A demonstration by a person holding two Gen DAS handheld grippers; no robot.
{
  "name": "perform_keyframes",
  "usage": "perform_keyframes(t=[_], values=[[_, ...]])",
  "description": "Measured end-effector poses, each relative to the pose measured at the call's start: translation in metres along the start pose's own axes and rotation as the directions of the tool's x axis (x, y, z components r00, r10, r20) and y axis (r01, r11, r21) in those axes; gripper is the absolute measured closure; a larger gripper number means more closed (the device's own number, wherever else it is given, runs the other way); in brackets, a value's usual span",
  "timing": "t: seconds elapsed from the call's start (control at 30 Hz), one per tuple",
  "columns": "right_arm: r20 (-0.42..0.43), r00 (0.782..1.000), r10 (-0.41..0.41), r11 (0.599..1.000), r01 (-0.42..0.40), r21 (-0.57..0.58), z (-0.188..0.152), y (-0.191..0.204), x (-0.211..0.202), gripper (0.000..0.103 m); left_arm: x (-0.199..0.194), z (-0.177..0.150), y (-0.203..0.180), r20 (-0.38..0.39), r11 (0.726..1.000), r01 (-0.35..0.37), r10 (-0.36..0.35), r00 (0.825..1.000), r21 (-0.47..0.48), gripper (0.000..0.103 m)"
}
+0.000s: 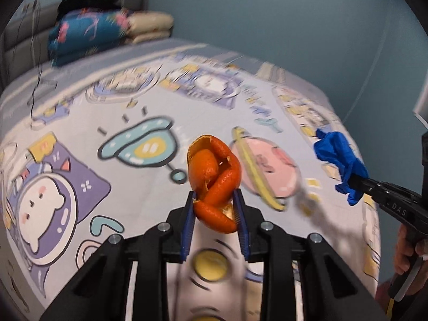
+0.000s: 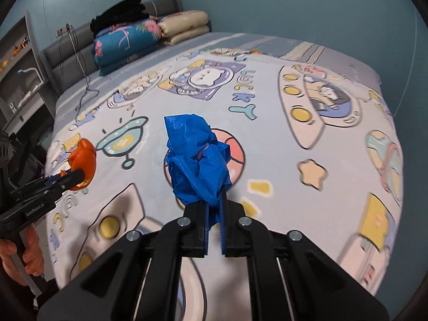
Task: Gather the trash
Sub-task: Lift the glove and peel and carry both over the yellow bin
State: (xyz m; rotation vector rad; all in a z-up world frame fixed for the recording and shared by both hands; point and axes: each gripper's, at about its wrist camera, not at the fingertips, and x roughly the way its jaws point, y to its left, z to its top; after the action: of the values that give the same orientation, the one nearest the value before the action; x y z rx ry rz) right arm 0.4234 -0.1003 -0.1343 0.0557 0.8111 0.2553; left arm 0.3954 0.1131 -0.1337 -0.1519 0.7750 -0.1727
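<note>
A curled piece of orange peel (image 1: 212, 179) hangs above the cartoon-print bed sheet (image 1: 120, 123), with my left gripper (image 1: 214, 200) shut on its lower part. In the right wrist view the same peel (image 2: 83, 160) shows at the left, held by the left gripper (image 2: 79, 178). A crumpled blue plastic bag (image 2: 196, 160) is pinched at its bottom by my right gripper (image 2: 214, 208), which is shut on it and lifted off the sheet (image 2: 294, 139). In the left wrist view the bag (image 1: 338, 157) and right gripper (image 1: 357, 184) appear at the right.
Folded quilts (image 2: 128, 42) and cream pillows (image 2: 187, 24) with dark clothes on top lie by the grey headboard (image 2: 69, 48). A thin cable (image 2: 85, 85) trails over the bed's far left. A shelf unit (image 2: 18, 69) stands left of the bed. A hand (image 2: 29, 256) grips the left tool.
</note>
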Motion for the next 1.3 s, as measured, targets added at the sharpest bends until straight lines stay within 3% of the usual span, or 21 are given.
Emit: perform_keyframes(t=[0.3,0.53,0.87,0.97,1.3], values=[[0.11,0.992,-0.059,0.998,0.055,0.038,-0.042,-0.023,-0.117,0.098,-0.094,-0.014,-0.088,0.104,0.982,0.128,-0.142,0.984,0.136,0.077],[0.207,0.97,-0.13,0.989,0.112,0.097,-0.08,-0.048,-0.195,0.098,-0.151,-0.028,-0.147,0.151,0.949,0.208,-0.248,0.957,0.238,0.077],[0.264,0.913,-0.309,0.939,0.251,0.234,-0.149,-0.092,-0.287,0.098,-0.212,-0.061,-0.232,0.168,0.871,0.292,-0.38,0.909,0.394,0.077],[0.263,0.879,-0.397,0.904,0.326,0.276,-0.171,-0.102,-0.31,0.098,-0.227,-0.071,-0.258,0.167,0.839,0.311,-0.419,0.892,0.446,0.077],[0.23,0.83,-0.509,0.827,0.398,0.396,-0.229,-0.132,-0.349,0.098,-0.247,-0.109,-0.328,0.098,0.738,0.38,-0.513,0.853,0.557,0.077]])
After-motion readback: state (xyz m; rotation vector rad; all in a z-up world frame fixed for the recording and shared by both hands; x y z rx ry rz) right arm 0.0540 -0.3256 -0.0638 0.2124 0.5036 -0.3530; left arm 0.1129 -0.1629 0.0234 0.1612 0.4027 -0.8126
